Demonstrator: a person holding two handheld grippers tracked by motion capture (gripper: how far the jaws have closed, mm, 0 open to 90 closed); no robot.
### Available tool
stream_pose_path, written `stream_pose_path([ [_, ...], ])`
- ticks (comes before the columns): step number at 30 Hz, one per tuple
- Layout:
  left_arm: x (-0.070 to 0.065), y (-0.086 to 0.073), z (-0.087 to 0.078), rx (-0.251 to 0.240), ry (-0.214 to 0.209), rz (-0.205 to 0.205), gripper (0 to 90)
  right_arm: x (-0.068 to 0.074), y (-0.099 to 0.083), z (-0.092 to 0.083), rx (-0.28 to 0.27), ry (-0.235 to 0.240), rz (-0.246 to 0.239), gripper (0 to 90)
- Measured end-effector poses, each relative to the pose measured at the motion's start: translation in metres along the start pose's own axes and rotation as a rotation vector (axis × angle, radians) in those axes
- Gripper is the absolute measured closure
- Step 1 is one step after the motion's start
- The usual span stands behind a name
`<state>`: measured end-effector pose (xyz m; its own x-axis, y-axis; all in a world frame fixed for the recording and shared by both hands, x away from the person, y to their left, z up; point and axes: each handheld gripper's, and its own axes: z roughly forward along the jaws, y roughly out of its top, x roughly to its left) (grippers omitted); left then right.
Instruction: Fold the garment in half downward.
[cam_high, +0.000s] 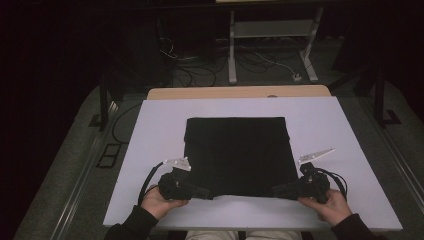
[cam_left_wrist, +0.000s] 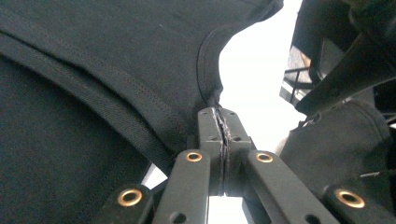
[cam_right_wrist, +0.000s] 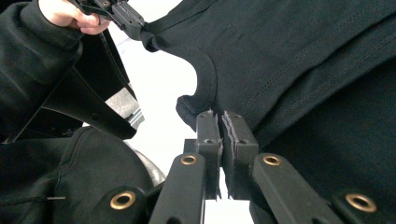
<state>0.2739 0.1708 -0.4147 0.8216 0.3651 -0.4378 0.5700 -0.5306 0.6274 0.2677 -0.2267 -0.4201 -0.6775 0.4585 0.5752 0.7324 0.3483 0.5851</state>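
Note:
A black T-shirt (cam_high: 235, 155) lies folded flat in a square on the white board (cam_high: 145, 145). Its neckline faces the near edge. My left gripper (cam_high: 204, 191) is shut on the shirt's near left edge; in the left gripper view the jaws (cam_left_wrist: 219, 116) pinch black fabric (cam_left_wrist: 93, 70) beside the curved collar seam. My right gripper (cam_high: 276, 190) is shut on the near right edge, its jaws (cam_right_wrist: 222, 116) closed on the collar rim of the shirt (cam_right_wrist: 303, 56). In the right gripper view the left gripper (cam_right_wrist: 128, 21) grips the fabric at the upper left.
The white board rests on a wooden table whose far edge (cam_high: 240, 92) shows behind it. Beyond that are floor cables (cam_high: 200, 65) and a pale metal stand (cam_high: 270, 30). Bare board lies left, right and behind the shirt. Dark sleeves (cam_right_wrist: 32, 51) come in from the near side.

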Motion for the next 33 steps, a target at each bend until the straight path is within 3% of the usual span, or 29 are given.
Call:
stream_pose_path([
  [17,0.001,-0.002,0.012,0.063,0.01,0.021,87.7,0.0,-0.002,0.007,0.057,-0.028,-0.003,84.1],
  [33,0.002,-0.003,0.018,0.092,0.004,0.023,86.3,0.0,-0.003,0.013,0.09,-0.051,-0.013,83.5],
])
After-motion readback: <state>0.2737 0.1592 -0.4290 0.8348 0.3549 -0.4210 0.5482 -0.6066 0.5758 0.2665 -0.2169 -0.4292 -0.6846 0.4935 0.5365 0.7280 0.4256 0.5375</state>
